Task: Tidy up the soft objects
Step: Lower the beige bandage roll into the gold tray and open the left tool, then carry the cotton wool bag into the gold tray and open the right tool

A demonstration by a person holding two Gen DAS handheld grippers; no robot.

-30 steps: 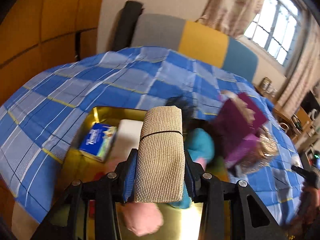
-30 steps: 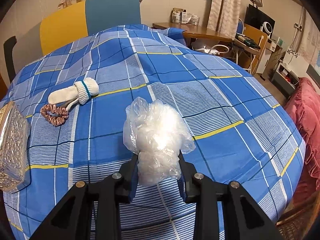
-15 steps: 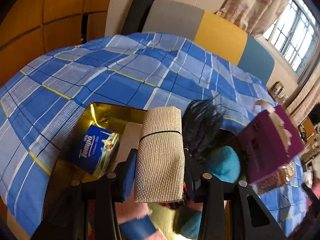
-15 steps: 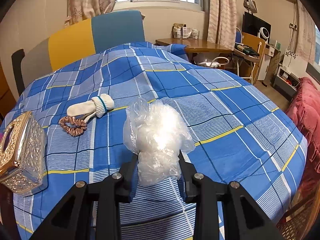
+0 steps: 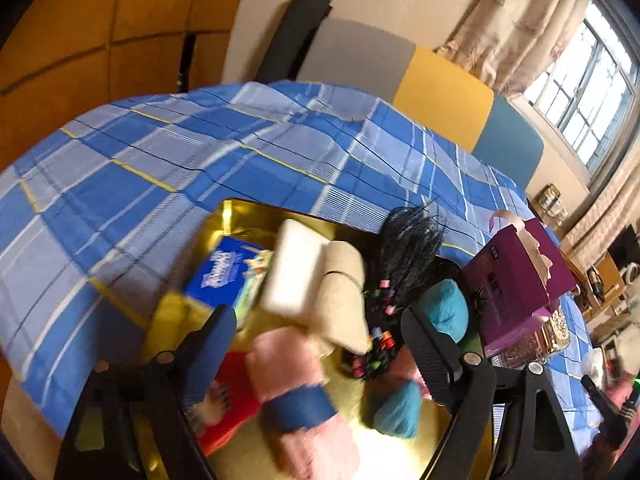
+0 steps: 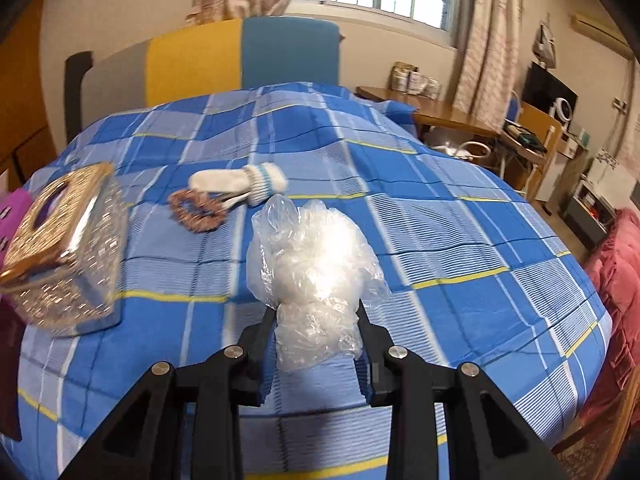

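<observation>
My left gripper (image 5: 320, 320) hangs over the gold tray (image 5: 248, 212), its jaws opening with nothing pressed between them. A beige bandage roll (image 5: 344, 296) lies free in the tray beyond the fingertips, beside a white pad (image 5: 294, 266). Around it are a blue tissue pack (image 5: 226, 278), a black wig (image 5: 408, 240), teal yarn (image 5: 446, 312) and a pink cloth with a blue band (image 5: 296, 384). My right gripper (image 6: 318, 316) is shut on a crumpled clear plastic bag (image 6: 316, 260) above the blue checked cloth (image 6: 440, 240).
On the cloth lie a white sock (image 6: 240, 182) and a brown scrunchie (image 6: 196, 210). A glittery gold tissue box (image 6: 64, 252) stands at the left, a purple box (image 5: 516, 284) right of the tray. Chairs, a desk and a red blanket ring the table.
The left jaws have spread and the bandage roll has dropped from them into the tray. The right gripper, still holding the bag, has shifted so the tissue box looms closer at left.
</observation>
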